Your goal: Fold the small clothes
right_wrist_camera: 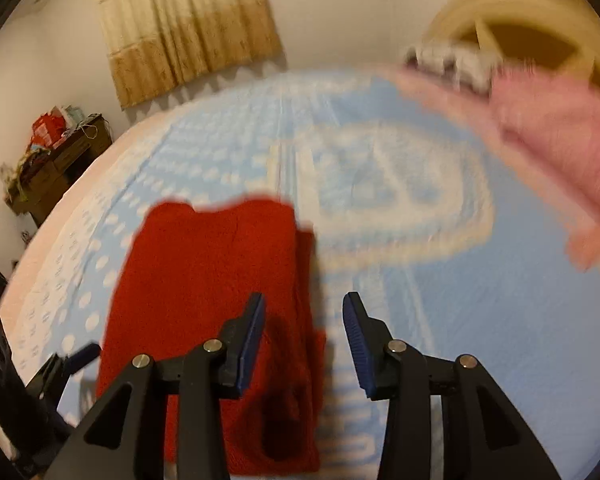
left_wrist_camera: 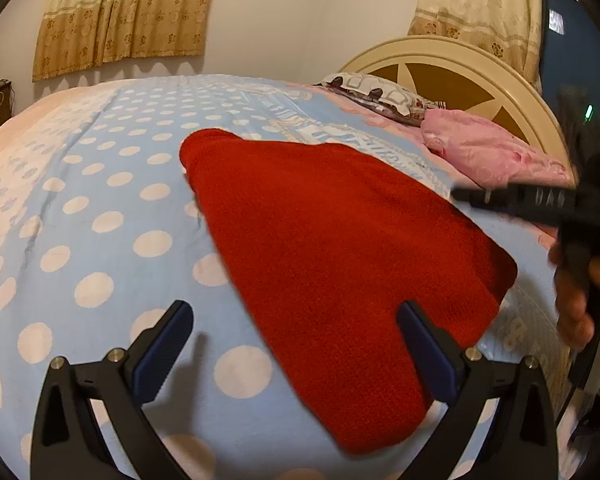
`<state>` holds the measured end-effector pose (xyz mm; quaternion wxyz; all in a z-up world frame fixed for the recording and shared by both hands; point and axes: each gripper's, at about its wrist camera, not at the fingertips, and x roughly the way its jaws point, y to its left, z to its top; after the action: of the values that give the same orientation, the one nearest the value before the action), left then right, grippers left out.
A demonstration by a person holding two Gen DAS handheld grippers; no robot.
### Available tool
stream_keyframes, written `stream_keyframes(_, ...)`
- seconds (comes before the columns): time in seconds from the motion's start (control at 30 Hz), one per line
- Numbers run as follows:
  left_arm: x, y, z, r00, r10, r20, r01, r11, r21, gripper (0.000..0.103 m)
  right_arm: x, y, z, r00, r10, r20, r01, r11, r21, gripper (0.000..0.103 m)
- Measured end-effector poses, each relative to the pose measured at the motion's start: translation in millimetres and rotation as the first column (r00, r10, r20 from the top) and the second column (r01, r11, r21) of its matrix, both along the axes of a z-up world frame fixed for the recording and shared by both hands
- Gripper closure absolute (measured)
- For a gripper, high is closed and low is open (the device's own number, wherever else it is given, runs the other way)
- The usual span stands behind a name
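Note:
A red knitted garment lies flat and folded on the blue polka-dot bed sheet. My left gripper stands wide open just over its near end, the right finger above the cloth and the left finger above bare sheet. Nothing is pinched. In the right wrist view the garment lies low and left, and my right gripper is open above its right edge, holding nothing. That view is blurred. A blurred black finger of the right gripper and a person's hand show at the right of the left wrist view.
A pink bundle and a patterned pillow lie by the cream headboard at the far right. A cluttered dark side table stands past the bed's left edge. Curtains hang on the back wall.

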<state>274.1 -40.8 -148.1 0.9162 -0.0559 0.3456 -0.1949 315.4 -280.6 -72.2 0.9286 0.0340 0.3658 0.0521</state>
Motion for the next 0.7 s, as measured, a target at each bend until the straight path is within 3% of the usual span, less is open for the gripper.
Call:
stream_keyframes(0.1, -0.4, 0.0, 0.0, 1.000, 0.001, 0.005, -0.001, 1.000, 0.004, 0.000, 21.6, 41.6, 8.3, 0.980, 0.196, -0.035, -0.196, 0.981, 0.008, 0.061)
stream_keyframes(0.17, -0.7, -0.8, 0.1, 1.000, 0.004, 0.011, -0.005, 1.000, 0.010, 0.000, 38.0, 63.8, -1.3, 0.966, 0.243, -0.090, -0.249, 0.966, -0.067, 0.061)
stream_keyframes(0.23, -1.5, -1.0, 0.3, 1.000, 0.007, 0.016, -0.007, 1.000, 0.015, 0.000, 54.3, 72.9, -16.7, 0.972, 0.204, -0.118, -0.222, 0.959, -0.174, 0.061)
stream_keyframes(0.27, -1.5, -0.4, 0.1, 1.000, 0.008, 0.015, -0.009, 1.000, 0.013, 0.000, 63.2, 68.7, -26.7, 0.973, 0.173, -0.151, -0.199, 0.963, -0.183, 0.061)
stream_keyframes(0.37, -0.6, 1.3, -0.6, 1.000, 0.009, 0.006, -0.009, 1.000, 0.000, 0.000, 78.1, 32.1, -57.9, 0.964, 0.082, -0.252, -0.104, 0.992, -0.075, 0.061)
stream_keyframes(0.4, 0.1, 0.8, -0.7, 1.000, 0.005, 0.002, -0.005, 1.000, -0.003, 0.000, 76.4, 19.0, -60.2, 0.968, 0.092, -0.233, -0.098, 0.995, -0.013, 0.061)
stream_keyframes(0.53, 1.1, 0.2, -1.3, 1.000, -0.010, -0.005, 0.010, 1.000, -0.007, 0.000, 71.3, -0.5, -62.9, 0.968, 0.080, -0.238, -0.075, 0.997, 0.034, 0.061)
stream_keyframes(0.7, 2.2, 0.6, -2.4, 1.000, -0.004, -0.018, 0.004, 1.000, -0.006, 0.000, 47.1, 3.8, -41.3, 0.989, 0.069, -0.131, -0.070, 0.998, -0.001, 0.058)
